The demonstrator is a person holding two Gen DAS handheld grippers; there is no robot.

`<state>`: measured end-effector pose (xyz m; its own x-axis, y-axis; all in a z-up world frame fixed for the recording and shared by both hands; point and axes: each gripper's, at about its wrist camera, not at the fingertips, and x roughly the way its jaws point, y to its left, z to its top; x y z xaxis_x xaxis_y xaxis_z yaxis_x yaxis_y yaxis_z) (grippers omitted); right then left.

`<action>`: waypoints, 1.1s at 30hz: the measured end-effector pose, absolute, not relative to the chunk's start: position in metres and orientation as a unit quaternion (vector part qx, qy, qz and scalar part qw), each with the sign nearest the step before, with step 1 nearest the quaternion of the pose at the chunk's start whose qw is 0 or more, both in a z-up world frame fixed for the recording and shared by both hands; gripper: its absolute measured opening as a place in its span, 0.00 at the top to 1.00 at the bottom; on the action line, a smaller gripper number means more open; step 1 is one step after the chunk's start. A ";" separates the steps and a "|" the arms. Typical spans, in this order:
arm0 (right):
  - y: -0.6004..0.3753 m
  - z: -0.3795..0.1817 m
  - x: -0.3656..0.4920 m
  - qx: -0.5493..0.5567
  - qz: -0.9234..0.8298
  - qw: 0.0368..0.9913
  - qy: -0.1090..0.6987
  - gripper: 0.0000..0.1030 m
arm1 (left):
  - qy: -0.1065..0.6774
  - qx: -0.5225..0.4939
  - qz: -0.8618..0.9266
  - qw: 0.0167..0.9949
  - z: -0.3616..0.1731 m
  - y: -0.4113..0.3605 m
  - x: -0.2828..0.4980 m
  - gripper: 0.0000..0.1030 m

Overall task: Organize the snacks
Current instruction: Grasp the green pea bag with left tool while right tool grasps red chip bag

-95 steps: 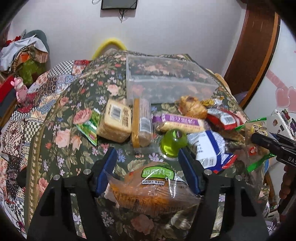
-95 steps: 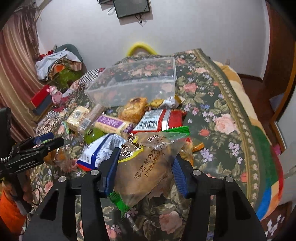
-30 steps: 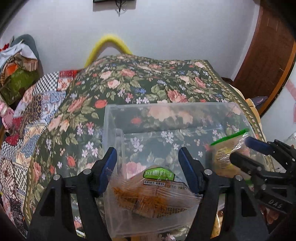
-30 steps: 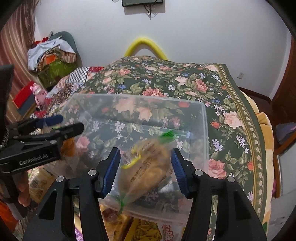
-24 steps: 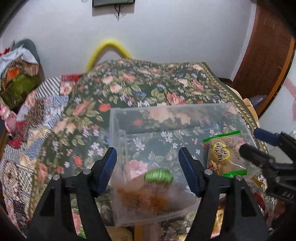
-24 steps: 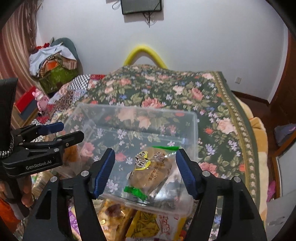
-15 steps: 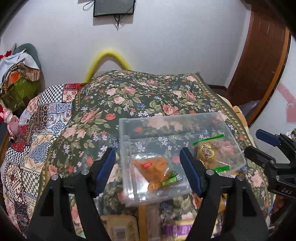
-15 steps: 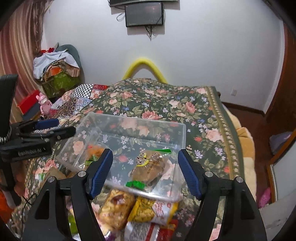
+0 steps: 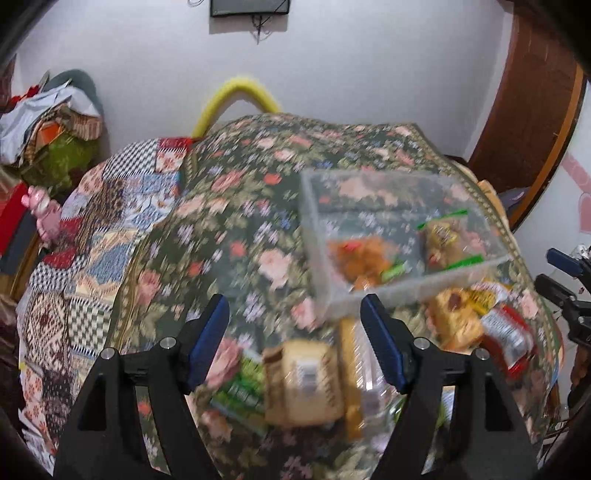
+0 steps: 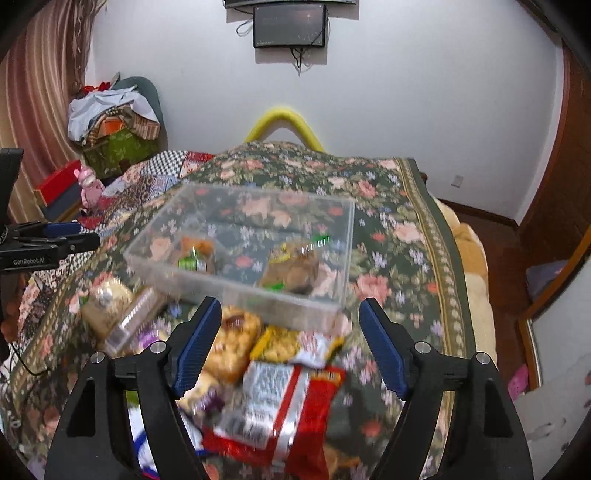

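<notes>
Both claws stand wide apart with nothing between their blue pads: the left gripper (image 9: 295,343) hangs over the floral bedspread (image 9: 236,236) near a pale wrapped snack (image 9: 303,380) and a green packet (image 9: 240,387), and the right gripper (image 10: 290,343) hangs over a red-and-silver snack bag (image 10: 280,398), a yellow packet (image 10: 277,345) and a golden puffed snack (image 10: 231,341). Beyond the loose heap sits the clear plastic bin (image 10: 236,288), resting on the bedspread with its open top up. Inside it lie two packets, well apart: an orange snack pack (image 10: 195,251) toward the left side and a brown bun pack (image 10: 291,266) with green ends toward the right. In the left wrist view the same bin (image 9: 388,299) lies up and to the right of the fingers, with the orange pack (image 9: 360,258) and the bun pack (image 9: 443,240) showing through its wall, though that frame is blurred. The surface is a bed covered in a dark green cloth with pink roses; a patchwork quilt (image 9: 92,236) lies alongside it on the left. A yellow curved headboard rail (image 10: 282,123) rises at the far end against a white wall, where a dark screen (image 10: 290,26) hangs with loose cables. A pile of clothes (image 10: 110,114) and a pink toy (image 10: 90,186) sit by a striped curtain (image 10: 40,103) at the left; a brown wooden door frame (image 9: 532,110) stands at the right.
</notes>
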<state>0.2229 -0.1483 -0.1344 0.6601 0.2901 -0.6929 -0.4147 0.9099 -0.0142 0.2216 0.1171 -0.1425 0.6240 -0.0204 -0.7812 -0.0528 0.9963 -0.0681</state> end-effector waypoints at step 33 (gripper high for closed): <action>-0.145 -0.194 0.206 -0.071 0.171 0.881 0.436 0.18 | 0.498 -0.037 0.022 0.866 -0.244 0.149 0.200 0.29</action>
<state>0.2058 -0.1447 -0.1940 0.5622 0.2391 -0.7917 -0.3628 0.9316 0.0237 0.1999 0.1485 -0.2438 0.5020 0.0015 -0.8648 -0.0753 0.9963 -0.0420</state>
